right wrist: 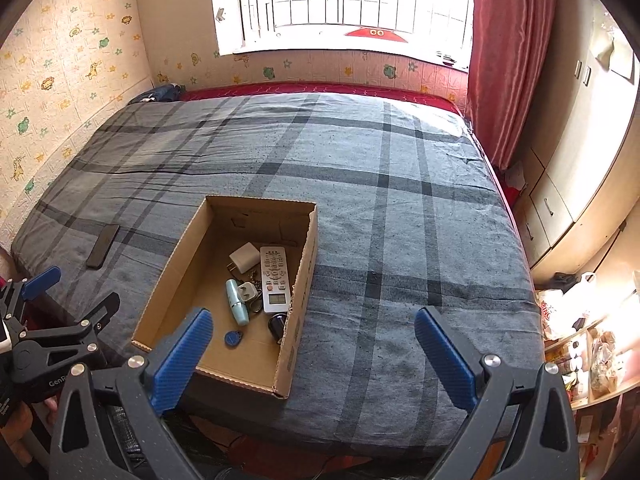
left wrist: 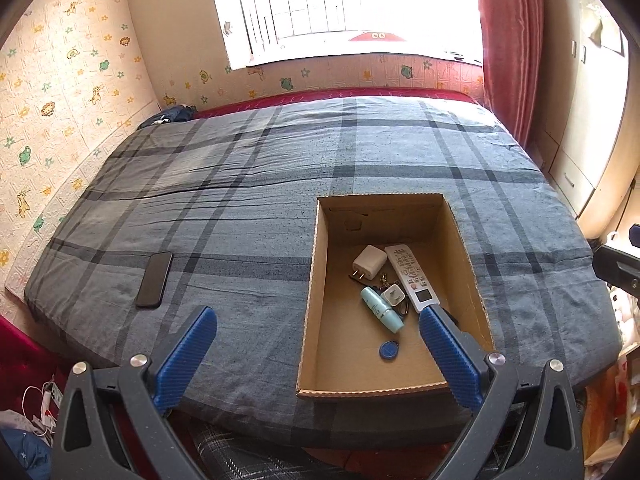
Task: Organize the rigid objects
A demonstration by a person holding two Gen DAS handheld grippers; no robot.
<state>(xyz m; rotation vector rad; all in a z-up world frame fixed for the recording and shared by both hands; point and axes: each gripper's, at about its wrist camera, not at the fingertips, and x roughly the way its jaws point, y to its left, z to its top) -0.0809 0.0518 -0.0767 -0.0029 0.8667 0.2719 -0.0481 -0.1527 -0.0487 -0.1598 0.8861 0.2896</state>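
An open cardboard box (left wrist: 316,264) (right wrist: 298,320) sits on the plaid bed near its front edge. Inside lie a white remote (left wrist: 410,272) (right wrist: 274,278), a white charger (left wrist: 368,262) (right wrist: 244,258), a smaller white plug (left wrist: 393,295), a light blue tube (left wrist: 382,309) (right wrist: 237,302), keys, a blue key fob (left wrist: 389,349) (right wrist: 232,338) and a dark round object (right wrist: 277,326). A black phone (left wrist: 154,279) (right wrist: 103,246) lies on the bed to the left of the box. My left gripper (left wrist: 316,316) is open and empty above the bed's front edge. My right gripper (right wrist: 312,318) is open and empty.
The bed (left wrist: 248,184) fills the room between the papered wall on the left and a red curtain (right wrist: 508,60) and cupboards (right wrist: 580,152) on the right. Dark cloth (left wrist: 172,114) lies at the far left corner. Shelves with clutter (right wrist: 592,344) stand at the right.
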